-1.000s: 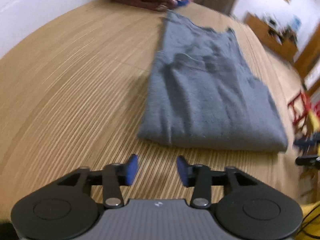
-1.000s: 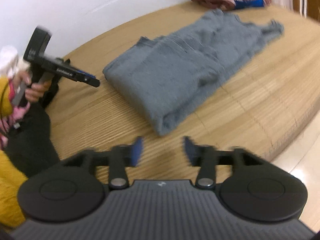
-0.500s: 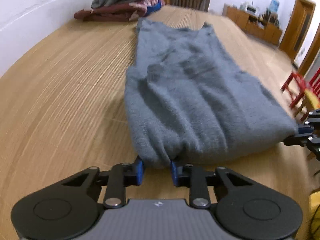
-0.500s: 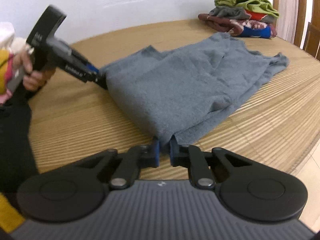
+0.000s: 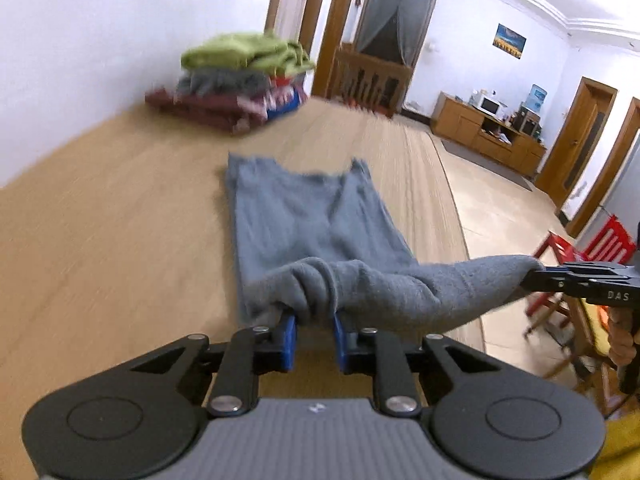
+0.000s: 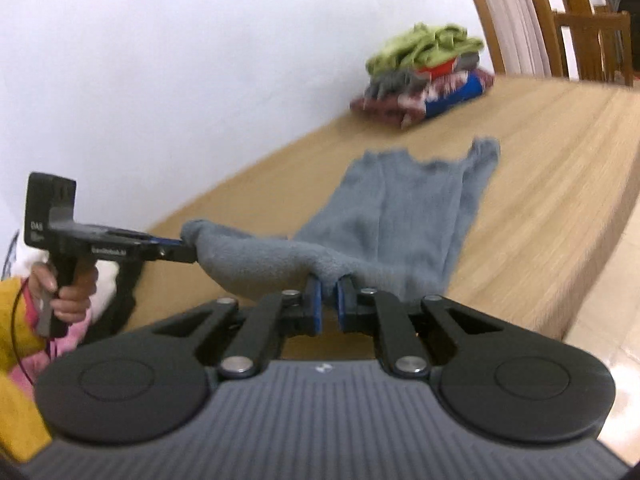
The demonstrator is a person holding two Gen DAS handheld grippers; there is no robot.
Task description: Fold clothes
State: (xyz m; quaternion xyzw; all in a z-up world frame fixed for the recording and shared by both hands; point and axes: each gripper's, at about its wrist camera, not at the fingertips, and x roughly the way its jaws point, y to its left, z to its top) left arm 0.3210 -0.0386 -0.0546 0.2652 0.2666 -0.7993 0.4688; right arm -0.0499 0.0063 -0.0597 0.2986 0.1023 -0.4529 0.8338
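A grey garment (image 5: 316, 216) is spread along the wooden tabletop (image 5: 100, 240), its far end lying flat toward twelve o'clock and its near edge raised off the wood. In the left wrist view, the left claw (image 5: 315, 320) is seen nearly closed, its jaws having just been closing, with a bunched corner of the garment pinched between the blue pads (image 5: 289, 336). The opposite corner, at three o'clock, is gripped by the right claw (image 5: 536, 274), so that the near edge is stretched between the two. In the right wrist view, the right claw (image 6: 329, 292) is shown almost fully closed on a fold of the grey garment (image 6: 400, 208), and the left claw (image 6: 188, 250) is seen at nine o'clock, clamped on its corner. A pile of folded clothes (image 5: 240, 80) is set at the far end of the tabletop, at about eleven o'clock, well apart from the garment.
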